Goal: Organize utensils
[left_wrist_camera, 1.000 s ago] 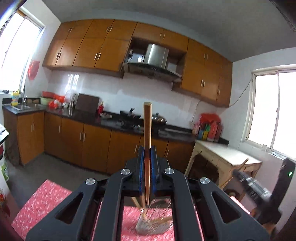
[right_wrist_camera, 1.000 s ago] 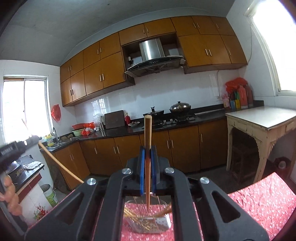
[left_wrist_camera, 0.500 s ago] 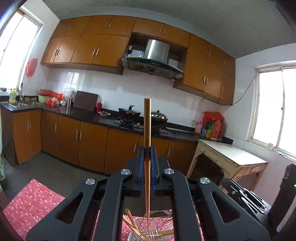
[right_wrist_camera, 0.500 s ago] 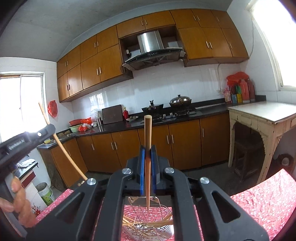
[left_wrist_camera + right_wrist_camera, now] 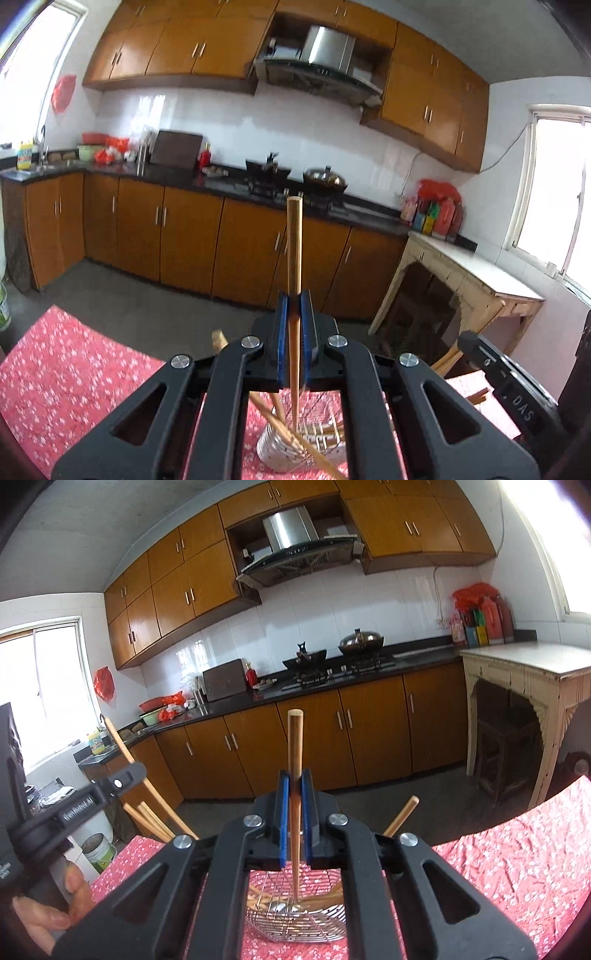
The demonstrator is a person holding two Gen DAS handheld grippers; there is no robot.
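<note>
My left gripper (image 5: pixel 294 334) is shut on a wooden chopstick (image 5: pixel 294 243) held upright, its lower tip reaching down into a wire utensil basket (image 5: pixel 295 448) that holds several chopsticks. My right gripper (image 5: pixel 294 814) is shut on another wooden chopstick (image 5: pixel 295 746), also upright, with its tip inside the same wire basket (image 5: pixel 295 921). The right gripper also shows at the right edge of the left wrist view (image 5: pixel 506 384). The left gripper shows at the left of the right wrist view (image 5: pixel 74 805), with its chopstick (image 5: pixel 122 746) slanting through it.
The basket stands on a table with a red flowered cloth (image 5: pixel 74 369) (image 5: pixel 517 867). Beyond are brown kitchen cabinets (image 5: pixel 184 240), a stove with pans (image 5: pixel 332 657), a pale side table (image 5: pixel 535 672) and a bucket on the floor (image 5: pixel 98 851).
Both grippers have lowered and tilted down toward the basket. The chopstick tips have gone deeper into it. The grips have stayed shut.
</note>
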